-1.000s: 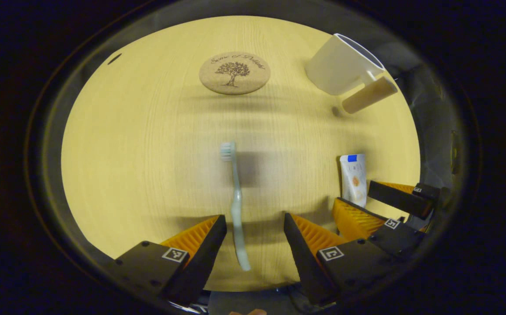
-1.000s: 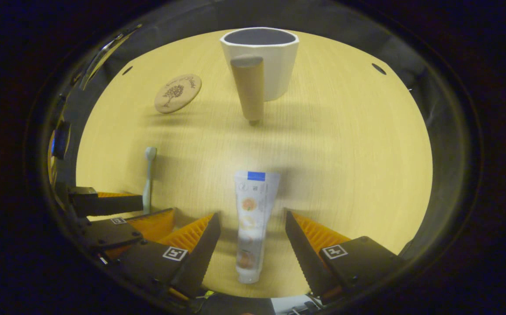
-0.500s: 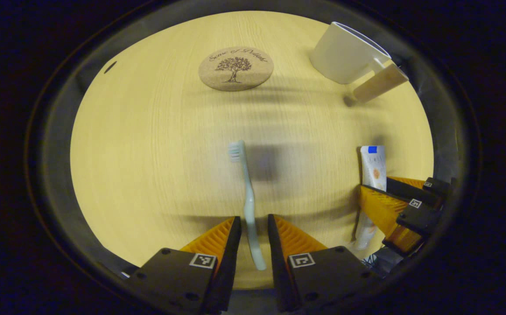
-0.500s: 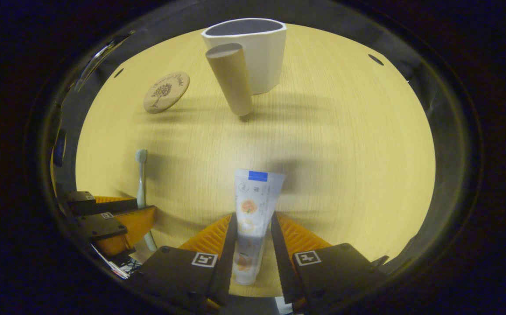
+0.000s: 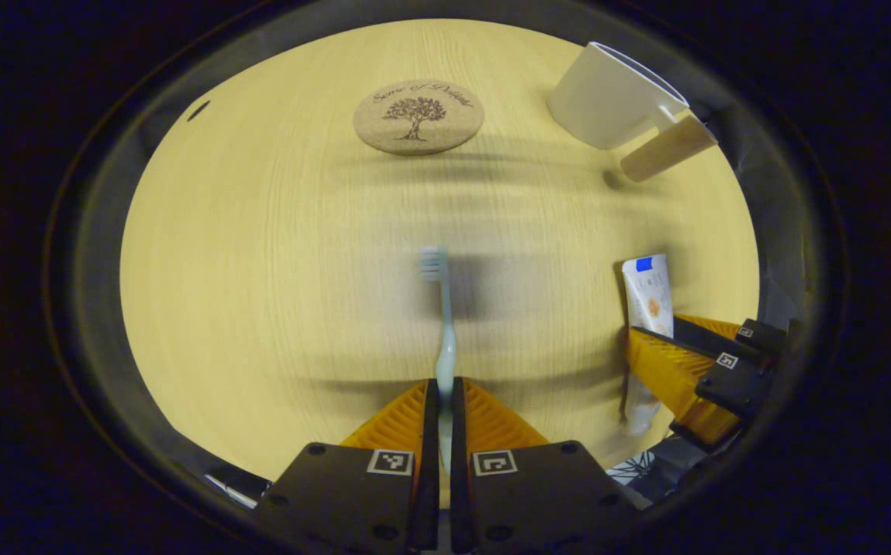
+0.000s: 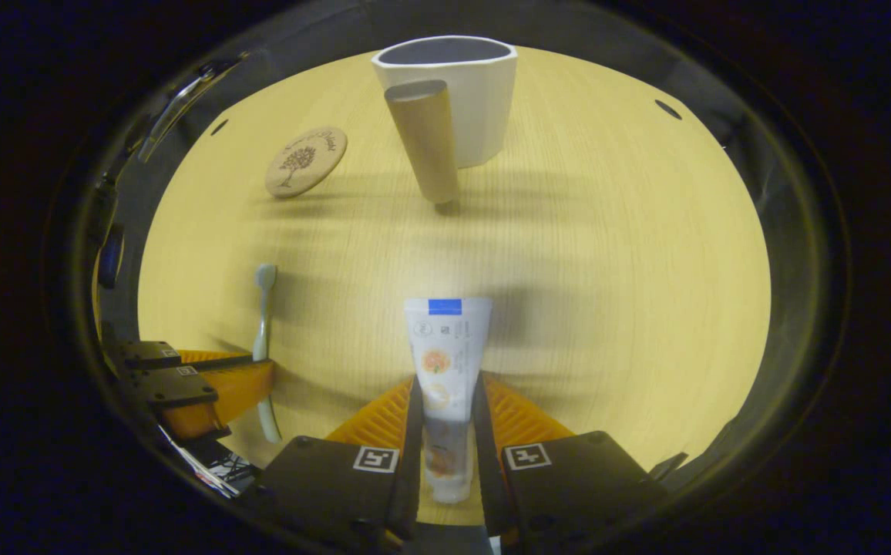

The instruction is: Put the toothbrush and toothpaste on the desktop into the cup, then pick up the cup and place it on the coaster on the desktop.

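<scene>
A: Toothbrush (image 5: pixel 443 324) clamped low on its handle between the left gripper (image 5: pixel 438 401) fingers, pressed from both sides. Long axis straight ahead, bristle head forward toward the coaster (image 5: pixel 418 118), handle end tucked back between the fingers.

B: Same brush (image 6: pixel 263 339) seen side-on from the right gripper view, held in the left gripper (image 6: pixel 206 378), head away from the hand, tail poking out behind. Cannot tell whether touching the worktop (image 6: pixel 607 254) or just above it.

A: Toothpaste (image 6: pixel 443 385) gripped across its middle by the right gripper (image 6: pixel 445 408) fingers, closed tight on both edges. Flat crimped end with a blue band forward toward the cup (image 6: pixel 465 100), cap end back under the camera. Small print and round fruit-like pictures on the tube; too fine to read.

B: From the left gripper view, tube (image 5: pixel 644 308) off to the right, held by the right gripper (image 5: pixel 665 362), roughly parallel to the brush, well apart from it.

A: Writing elsewhere?

B: Round cork coaster with a tree drawing and a line of script above it; script too small to make out.

A: White cup standing on the far right of the worktop (image 5: pixel 260 254), wooden handle (image 6: pixel 424 142) sticking out toward the right gripper camera. In the left gripper view, cup (image 5: pixel 607 96) leaning from lens bend, handle (image 5: pixel 667 148) to its right. Coaster (image 6: pixel 306 161) left of the cup, apart from it.
</scene>
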{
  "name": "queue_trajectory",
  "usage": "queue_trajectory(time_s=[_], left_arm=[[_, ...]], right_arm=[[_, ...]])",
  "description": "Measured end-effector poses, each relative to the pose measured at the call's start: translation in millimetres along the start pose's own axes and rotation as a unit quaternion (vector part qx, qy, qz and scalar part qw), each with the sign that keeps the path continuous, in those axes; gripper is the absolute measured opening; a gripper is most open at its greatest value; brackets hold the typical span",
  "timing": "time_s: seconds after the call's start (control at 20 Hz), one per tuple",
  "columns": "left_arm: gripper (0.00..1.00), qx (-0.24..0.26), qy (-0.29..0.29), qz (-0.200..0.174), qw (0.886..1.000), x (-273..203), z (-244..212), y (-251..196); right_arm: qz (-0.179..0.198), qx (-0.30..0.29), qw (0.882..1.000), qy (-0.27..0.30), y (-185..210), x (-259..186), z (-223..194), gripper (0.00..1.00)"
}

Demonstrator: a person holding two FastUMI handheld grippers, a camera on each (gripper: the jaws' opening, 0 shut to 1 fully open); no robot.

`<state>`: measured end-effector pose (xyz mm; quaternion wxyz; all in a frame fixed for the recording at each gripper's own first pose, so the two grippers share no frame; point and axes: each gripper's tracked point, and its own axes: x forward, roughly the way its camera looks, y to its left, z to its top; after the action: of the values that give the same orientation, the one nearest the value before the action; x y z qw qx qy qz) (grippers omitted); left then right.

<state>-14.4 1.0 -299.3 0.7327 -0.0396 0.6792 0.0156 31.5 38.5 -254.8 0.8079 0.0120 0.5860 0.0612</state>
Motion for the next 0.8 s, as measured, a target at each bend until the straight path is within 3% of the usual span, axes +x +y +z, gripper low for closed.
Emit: queue_trajectory(time_s=[0.1,0.15,0.8], left_arm=[[0.14,-0.008,-0.011,-0.006,1.0,-0.6,-0.1,1.1],[0.11,-0.014,-0.015,-0.01,1.0,-1.0,-0.5,0.7],[0.11,-0.046,-0.137,-0.052,0.988,-23.9,-12.5,-15.0]], right_arm=[[0.007,0.009,1.0,-0.002,-0.7,-1.2,-1.6,0.37],[0.01,0.012,1.0,-0.005,-1.4,-2.7,-3.0,0.36],[0.063,-0.01,0.99,-0.124,8.2,-43.9,-10.1,0.36]])
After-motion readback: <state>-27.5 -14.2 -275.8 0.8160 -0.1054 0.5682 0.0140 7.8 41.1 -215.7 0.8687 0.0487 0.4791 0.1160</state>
